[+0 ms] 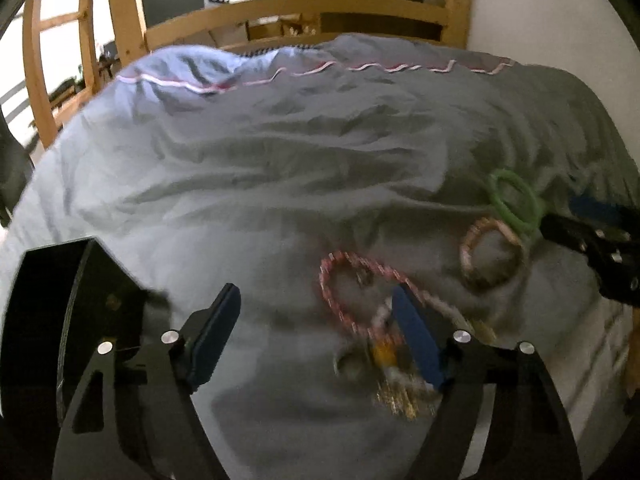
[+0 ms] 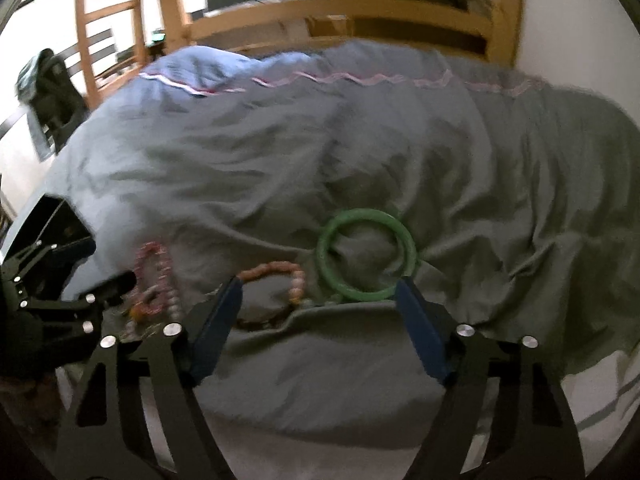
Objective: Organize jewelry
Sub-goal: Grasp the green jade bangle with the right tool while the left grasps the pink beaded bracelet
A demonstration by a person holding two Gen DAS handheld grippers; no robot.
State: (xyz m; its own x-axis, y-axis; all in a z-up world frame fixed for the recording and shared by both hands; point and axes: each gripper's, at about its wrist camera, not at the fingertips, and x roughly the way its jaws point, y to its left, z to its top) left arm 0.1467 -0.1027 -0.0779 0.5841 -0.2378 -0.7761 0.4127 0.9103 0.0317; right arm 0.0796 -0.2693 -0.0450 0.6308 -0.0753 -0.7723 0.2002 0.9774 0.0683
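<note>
Jewelry lies on a grey-blue duvet (image 1: 240,168). A red-and-white beaded necklace (image 1: 340,292) lies just ahead of my open left gripper (image 1: 316,304), its right finger over the strand. Blurred gold pieces (image 1: 400,396) lie below it. A pink beaded bracelet (image 1: 488,256) and a green bangle (image 1: 516,200) lie to the right. In the right wrist view, my open, empty right gripper (image 2: 320,296) sits just before the green bangle (image 2: 366,256) and the pink bracelet (image 2: 276,276). The necklace (image 2: 154,280) lies left, by the left gripper (image 2: 98,266).
A black box (image 1: 60,320) stands at the left on the duvet, also in the right wrist view (image 2: 52,220). A wooden bed frame (image 1: 320,12) rises behind the duvet, with a white wall at the right. The right gripper shows at the left view's right edge (image 1: 600,244).
</note>
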